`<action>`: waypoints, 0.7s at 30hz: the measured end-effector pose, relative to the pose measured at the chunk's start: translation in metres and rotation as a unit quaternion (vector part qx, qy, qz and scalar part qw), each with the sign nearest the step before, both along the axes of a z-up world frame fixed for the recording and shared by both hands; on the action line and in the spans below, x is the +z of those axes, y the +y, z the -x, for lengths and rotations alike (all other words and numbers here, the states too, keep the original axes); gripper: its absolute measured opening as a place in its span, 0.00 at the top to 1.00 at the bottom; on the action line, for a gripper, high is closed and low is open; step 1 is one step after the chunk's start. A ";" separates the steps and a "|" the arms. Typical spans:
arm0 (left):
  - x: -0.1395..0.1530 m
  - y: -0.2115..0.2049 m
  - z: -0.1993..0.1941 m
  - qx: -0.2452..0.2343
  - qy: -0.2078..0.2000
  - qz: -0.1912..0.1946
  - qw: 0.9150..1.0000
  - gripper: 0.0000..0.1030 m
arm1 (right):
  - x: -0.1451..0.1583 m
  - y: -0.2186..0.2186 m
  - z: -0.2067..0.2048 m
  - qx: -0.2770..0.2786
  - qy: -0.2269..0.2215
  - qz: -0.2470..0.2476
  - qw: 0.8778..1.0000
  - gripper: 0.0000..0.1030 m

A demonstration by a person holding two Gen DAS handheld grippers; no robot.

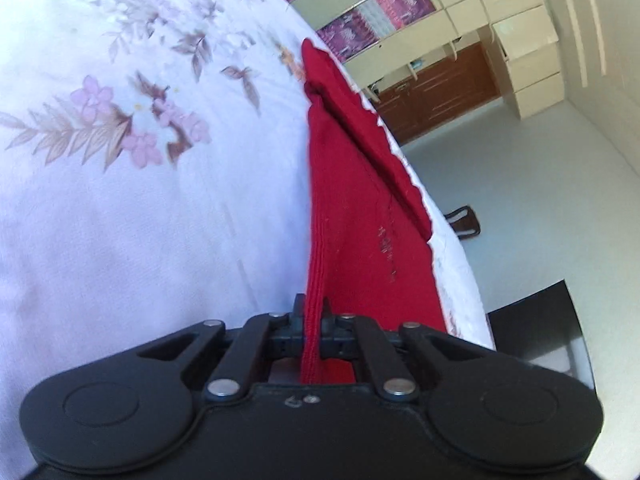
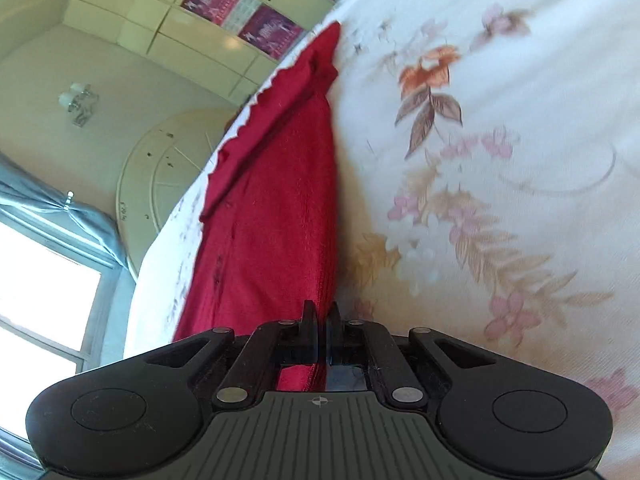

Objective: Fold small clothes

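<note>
Red knit garment point(image 1: 360, 208) stretched along the edge of a flowered bedsheet point(image 1: 140, 200); soft, light, limp, likely to sag; ribbed edge pinched tight in left gripper point(image 1: 312, 312) and right gripper point(image 2: 322, 312); best held at corners.

A white bed cover printed with pink flowers point(image 1: 120, 200) is spread beyond the fingers. Cream cabinets with purple panels point(image 1: 400, 4), a brown wooden cupboard point(image 1: 440, 92) and a bright window point(image 2: 36, 280) are seen.
</note>
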State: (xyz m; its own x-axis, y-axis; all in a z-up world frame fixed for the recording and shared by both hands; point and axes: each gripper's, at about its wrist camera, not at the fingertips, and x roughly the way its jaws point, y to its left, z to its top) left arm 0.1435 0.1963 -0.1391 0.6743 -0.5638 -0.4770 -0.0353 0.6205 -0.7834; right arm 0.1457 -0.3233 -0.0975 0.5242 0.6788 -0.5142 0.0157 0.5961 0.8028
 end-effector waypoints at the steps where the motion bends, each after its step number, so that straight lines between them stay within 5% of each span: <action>1: 0.006 -0.001 -0.001 0.001 -0.010 0.001 1.000 0.97 | 0.003 0.000 0.000 -0.006 -0.004 -0.005 1.000 0.98; 7: 0.047 0.008 -0.031 0.027 -0.057 0.043 0.997 0.97 | 0.053 -0.007 -0.023 -0.017 -0.064 -0.018 0.998 0.98; 13: 0.084 0.005 -0.121 0.057 -0.080 0.072 0.993 0.97 | 0.098 0.004 -0.084 -0.057 -0.114 -0.020 0.992 0.97; 21: 0.092 -0.012 -0.266 0.051 -0.084 0.033 0.995 0.97 | 0.085 0.008 -0.226 -0.090 -0.083 -0.047 0.991 0.97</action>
State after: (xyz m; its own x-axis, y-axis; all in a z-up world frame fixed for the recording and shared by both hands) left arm 0.4097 0.1847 -0.0466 0.7966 -0.5143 -0.3178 0.0389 0.5682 -0.8220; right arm 0.3717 -0.3152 -0.0127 0.7137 0.6070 -0.3495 -0.0226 0.5188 0.8546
